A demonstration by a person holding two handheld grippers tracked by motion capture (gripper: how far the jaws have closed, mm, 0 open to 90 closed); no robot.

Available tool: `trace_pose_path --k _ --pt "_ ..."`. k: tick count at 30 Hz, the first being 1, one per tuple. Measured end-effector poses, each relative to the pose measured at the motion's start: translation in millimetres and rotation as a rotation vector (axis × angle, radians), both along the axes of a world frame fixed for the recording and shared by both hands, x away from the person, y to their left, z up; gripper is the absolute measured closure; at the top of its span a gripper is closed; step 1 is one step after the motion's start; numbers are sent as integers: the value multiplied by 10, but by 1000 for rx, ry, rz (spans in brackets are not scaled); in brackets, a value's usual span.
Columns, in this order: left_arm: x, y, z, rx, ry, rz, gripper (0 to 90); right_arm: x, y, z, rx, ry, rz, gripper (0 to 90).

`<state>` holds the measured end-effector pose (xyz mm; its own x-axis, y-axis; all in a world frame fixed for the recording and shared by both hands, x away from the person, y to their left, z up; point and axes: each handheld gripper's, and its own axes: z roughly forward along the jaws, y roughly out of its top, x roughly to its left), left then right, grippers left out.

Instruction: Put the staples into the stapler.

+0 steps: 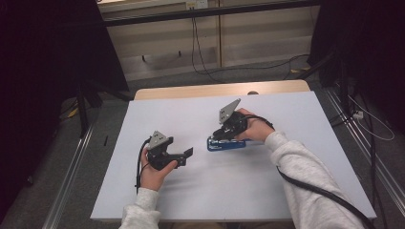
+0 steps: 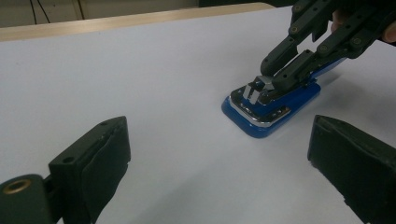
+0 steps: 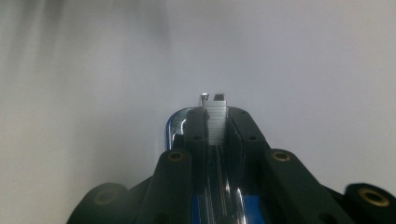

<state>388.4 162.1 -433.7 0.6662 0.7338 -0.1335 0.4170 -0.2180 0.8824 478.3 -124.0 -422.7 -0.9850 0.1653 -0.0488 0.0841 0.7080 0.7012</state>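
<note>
Nearest us on the white table (image 1: pixel 157 191), our left gripper (image 1: pixel 184 156) hovers wide open and empty, while farther off our right gripper (image 1: pixel 220 138) pinches a staple strip (image 3: pixel 216 122) inside the open blue stapler (image 2: pixel 268 108) mid-table, dark room beyond.

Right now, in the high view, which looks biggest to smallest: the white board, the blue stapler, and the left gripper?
1. White board, by far the largest.
2. Left gripper and blue stapler look about alike; the right gripper covers part of the stapler, so I won't rank them.
</note>
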Motion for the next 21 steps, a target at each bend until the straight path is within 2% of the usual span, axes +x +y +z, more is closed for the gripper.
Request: trace_pose_path --k 21 --pt "2 -6 -4 -6 2 6 60 31 16 -14 -3 7 15 793"
